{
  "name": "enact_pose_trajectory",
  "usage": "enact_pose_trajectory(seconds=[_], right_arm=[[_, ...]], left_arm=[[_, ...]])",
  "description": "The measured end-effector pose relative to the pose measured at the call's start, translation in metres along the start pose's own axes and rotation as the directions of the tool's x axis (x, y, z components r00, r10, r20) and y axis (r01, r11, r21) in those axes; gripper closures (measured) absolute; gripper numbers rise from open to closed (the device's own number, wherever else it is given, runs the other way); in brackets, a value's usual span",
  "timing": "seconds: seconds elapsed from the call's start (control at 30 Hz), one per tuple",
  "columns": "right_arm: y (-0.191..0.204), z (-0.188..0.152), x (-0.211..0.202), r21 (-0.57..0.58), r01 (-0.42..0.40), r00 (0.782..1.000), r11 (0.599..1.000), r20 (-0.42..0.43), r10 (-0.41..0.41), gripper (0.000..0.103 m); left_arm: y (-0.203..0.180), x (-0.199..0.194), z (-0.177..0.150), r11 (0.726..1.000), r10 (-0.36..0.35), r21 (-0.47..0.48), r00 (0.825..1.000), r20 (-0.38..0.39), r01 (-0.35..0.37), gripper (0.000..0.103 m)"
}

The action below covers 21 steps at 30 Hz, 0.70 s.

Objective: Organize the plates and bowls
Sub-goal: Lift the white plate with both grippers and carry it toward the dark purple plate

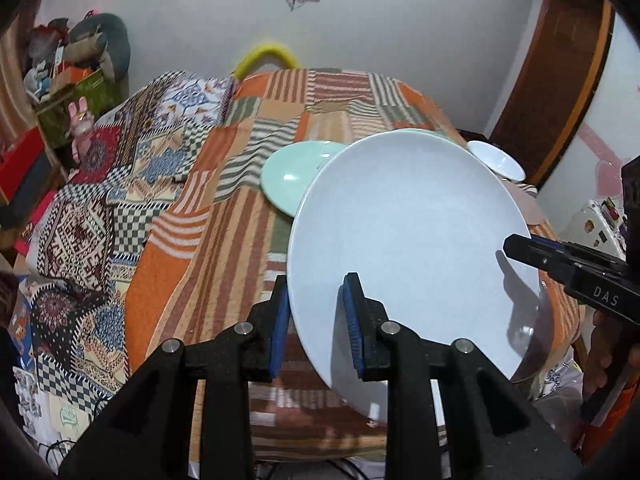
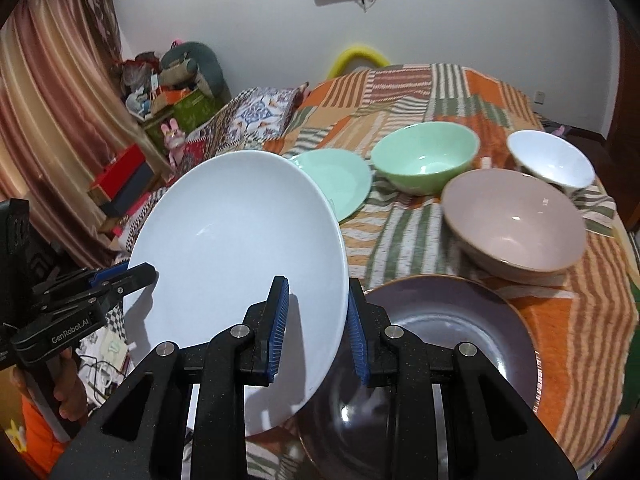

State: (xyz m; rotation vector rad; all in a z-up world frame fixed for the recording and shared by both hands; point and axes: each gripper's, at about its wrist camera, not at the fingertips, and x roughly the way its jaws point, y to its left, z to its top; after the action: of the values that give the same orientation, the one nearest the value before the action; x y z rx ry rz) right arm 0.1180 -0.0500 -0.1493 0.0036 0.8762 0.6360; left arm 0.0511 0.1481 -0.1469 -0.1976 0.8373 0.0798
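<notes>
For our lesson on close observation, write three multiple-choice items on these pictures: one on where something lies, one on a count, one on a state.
1. Where is the dark purple plate?
A. Below the raised white plate
B. On the floor
C. Inside the green bowl

2. How many bowls stand on the striped cloth?
A. One
B. Three
C. Five

3. The white plate is:
A. Flat on the cloth
B. Broken
C. Held by both tongs

Key: 1 A, it shows beneath the plate's edge. 2 B, green, pink bowl, white bowl. 3 C, left tongs and right tongs clamp opposite rims.
</notes>
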Motion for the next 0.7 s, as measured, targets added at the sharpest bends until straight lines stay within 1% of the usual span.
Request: enact_pose_trajectory(seconds=[0.2,0.37,0.57,0.7], right_arm=[[-0.017,-0.006,-0.027,0.025,0.015,0.999,1.000,0.050,-0.016,0.077],[-0.035,-0.011,-0.044,0.057,0.033,0.996,0.998,0.077,-0.037,0.077],[-0.057,-0.022,-0.055,0.104,0.063,0.994,0.993,0.083,-0.072,0.076],[-0.069,-0.030,-0.060,0.128,0.083,0.993,0.988,0.077,-0.093,0.076]], left_arm=[[-0.029,-0.007,0.004,0.999,-0.017,0.047,1.000,0.012,0.017,0.078],[-0.056,-0.008,0.006,0.995,-0.044,0.085,0.999,0.002,0.044,0.078],[-0.084,0.001,0.003,0.988,-0.062,0.141,0.998,-0.027,0.065,0.078],[-0.097,0.008,0.001,0.984,-0.076,0.160,0.996,-0.054,0.084,0.078]])
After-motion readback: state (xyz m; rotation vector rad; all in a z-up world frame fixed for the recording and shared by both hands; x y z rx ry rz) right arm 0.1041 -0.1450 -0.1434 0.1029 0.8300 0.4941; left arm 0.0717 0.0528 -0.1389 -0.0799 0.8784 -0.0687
